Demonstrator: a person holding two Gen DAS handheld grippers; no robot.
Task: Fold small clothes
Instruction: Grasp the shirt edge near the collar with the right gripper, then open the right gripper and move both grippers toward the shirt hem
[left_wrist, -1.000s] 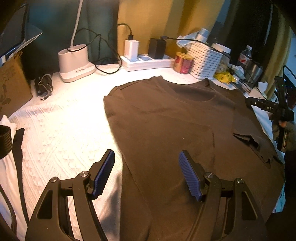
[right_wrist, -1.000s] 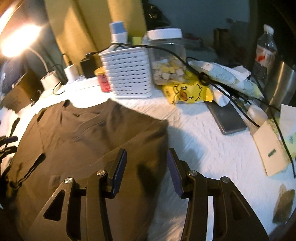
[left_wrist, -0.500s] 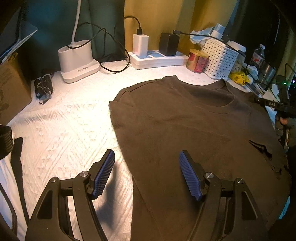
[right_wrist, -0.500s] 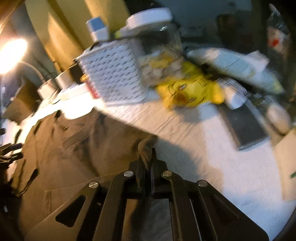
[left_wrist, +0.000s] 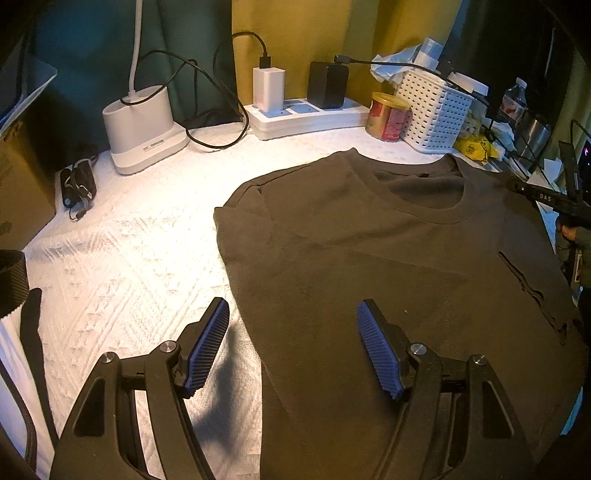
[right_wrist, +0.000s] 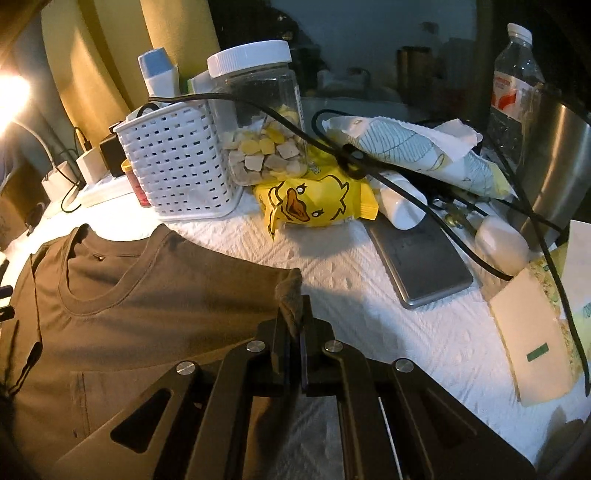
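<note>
Right tool (right_wrist: 293, 325): my jaws pinched tight on the shoulder corner of the brown T-shirt (right_wrist: 155, 295), which lies flat on the white tabletop (right_wrist: 351, 295). Left tool (left_wrist: 293, 347): I hold it spread wide, gripping nothing, straddling the shirt's left side edge. Room: bare cloth left of the shirt; white basket (right_wrist: 177, 162), duck packet (right_wrist: 314, 201) and phone (right_wrist: 417, 258) crowd its right.

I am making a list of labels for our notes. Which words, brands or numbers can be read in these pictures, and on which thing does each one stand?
"DAS": white letters on the black bar at the right edge of the left wrist view.
Lamp base: one line of dark print, too small to read.
Red can: label blurred.
Water bottle: red and white label, blurred.
Yellow duck packet: picture only, small print unreadable.
</note>
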